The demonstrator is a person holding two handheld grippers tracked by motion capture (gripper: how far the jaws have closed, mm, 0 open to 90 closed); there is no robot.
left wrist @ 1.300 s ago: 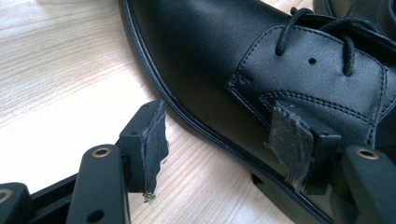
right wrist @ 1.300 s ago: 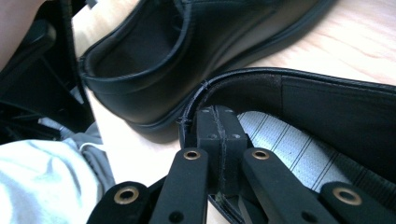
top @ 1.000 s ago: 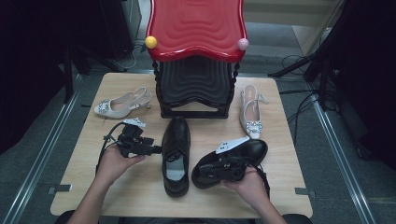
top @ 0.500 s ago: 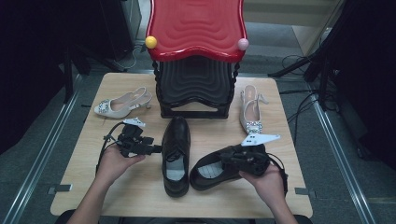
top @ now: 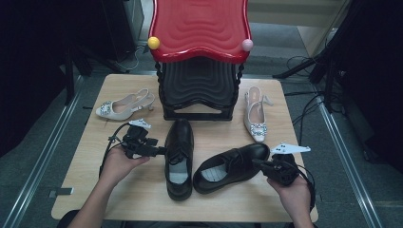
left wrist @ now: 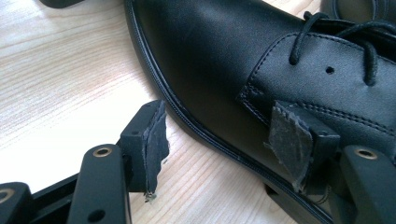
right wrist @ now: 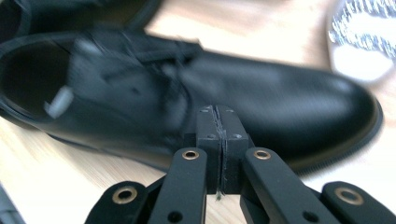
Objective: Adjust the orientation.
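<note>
Right shoe has been swung toe-outward by the shut, empty right gripper. Left gripper, open, steadies left shoe; nudging should be gentle until parallel.

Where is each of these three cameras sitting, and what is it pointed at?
High view: above the person's side, looking forward and down on the table, four shoes and the red-topped rack; both forearms enter from below.
Left gripper view: rides the left gripper, looking along its open jaws at the upright black shoe.
Right gripper view: rides the right gripper, jaws shut, facing the side of the slanted black shoe.
Shared: the high view also shows both black shoes and both grippers.
</note>
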